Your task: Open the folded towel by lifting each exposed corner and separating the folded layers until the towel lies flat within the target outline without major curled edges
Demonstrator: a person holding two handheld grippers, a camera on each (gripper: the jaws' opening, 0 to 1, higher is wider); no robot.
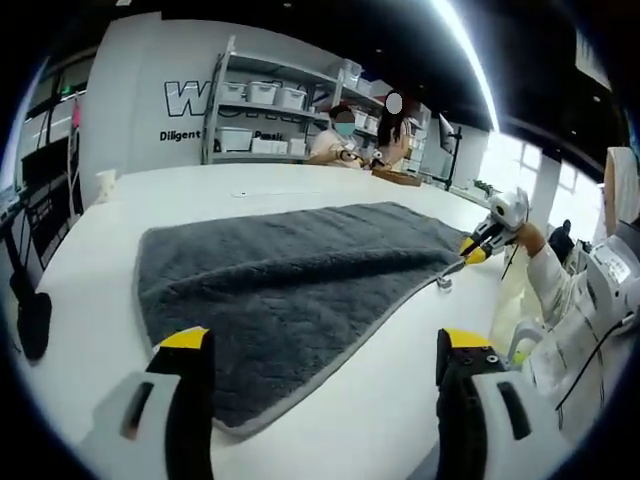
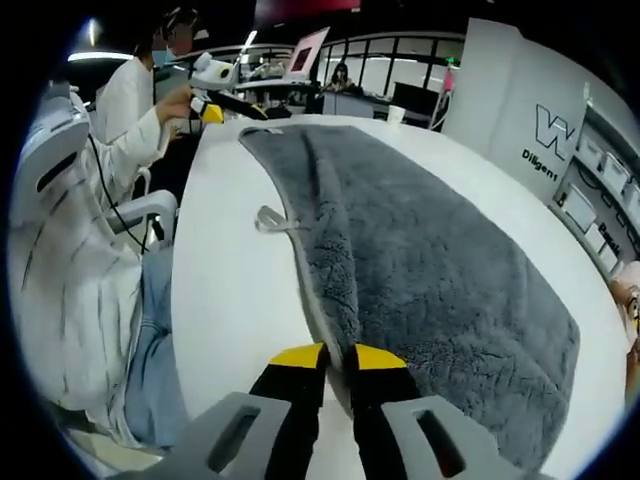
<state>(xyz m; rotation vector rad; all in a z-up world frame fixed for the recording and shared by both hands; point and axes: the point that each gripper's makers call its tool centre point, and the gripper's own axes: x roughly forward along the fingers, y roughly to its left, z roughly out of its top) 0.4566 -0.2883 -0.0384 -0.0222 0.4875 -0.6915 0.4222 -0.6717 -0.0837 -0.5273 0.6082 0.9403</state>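
On the white counter [image 1: 330, 420] a grey towel [image 1: 290, 290] lies spread out, mostly flat, with a lighter grey trim along its edges. Seen from the left gripper view, the left hand-held gripper [image 1: 325, 350] hovers just above the counter at the towel's near edge, its two yellow-tipped jaws standing wide apart and holding nothing. Across the towel in that same view, the right hand-held gripper [image 1: 470, 252] meets the far corner of the cloth, held by a person's hand [image 1: 530, 238] in a white sleeve.

From the right gripper view, the right hand-held gripper's jaws are drawn close together on the towel's trimmed edge, pinching the hem between the yellow tips. A small fabric loop [image 2: 275, 220] sticks out from the towel's long edge onto the bare counter. At the towel's far end the left hand-held gripper appears near the counter's edge. Behind the counter stands a shelf [image 1: 265, 110] with storage bins.
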